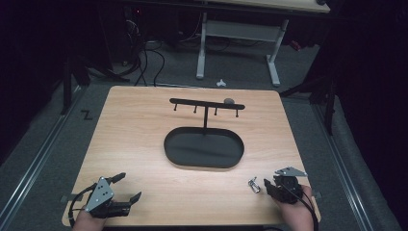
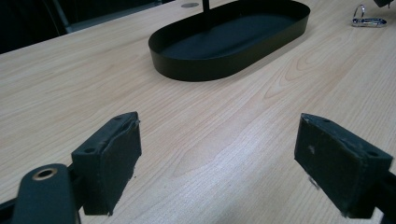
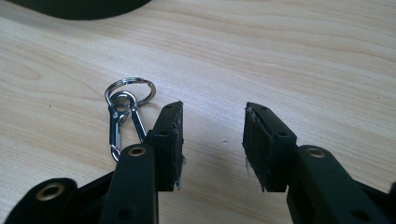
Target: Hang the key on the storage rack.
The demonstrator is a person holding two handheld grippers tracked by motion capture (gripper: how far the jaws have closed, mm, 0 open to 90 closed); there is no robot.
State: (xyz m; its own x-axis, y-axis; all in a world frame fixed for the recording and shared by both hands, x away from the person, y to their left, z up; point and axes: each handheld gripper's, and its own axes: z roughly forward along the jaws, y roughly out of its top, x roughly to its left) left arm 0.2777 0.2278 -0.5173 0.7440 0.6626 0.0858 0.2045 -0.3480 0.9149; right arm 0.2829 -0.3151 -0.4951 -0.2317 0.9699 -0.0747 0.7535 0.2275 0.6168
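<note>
A small silver carabiner clip with a key ring [image 1: 253, 185] [image 3: 125, 109] lies flat on the wooden table [image 1: 144, 130] near the front right. My right gripper [image 1: 270, 185] [image 3: 212, 135] sits just to the right of it, open, with only bare wood between its jaws; the clip lies outside its left pad. My left gripper [image 1: 127, 186] [image 2: 217, 154] rests at the front left corner, wide open over bare wood. A black oval tray [image 1: 171, 149] [image 2: 196, 70] with a T-shaped hook stand [image 1: 207, 104] rising from its far edge sits mid-table. The clip [image 2: 369, 19] lies far off in the left gripper view.
A small grey round object [image 1: 229, 101] lies on the table behind the stand's bar. Beyond the table's far edge are a white desk frame [image 1: 238, 43] and cables on the floor. Metal rails run along both sides of the table.
</note>
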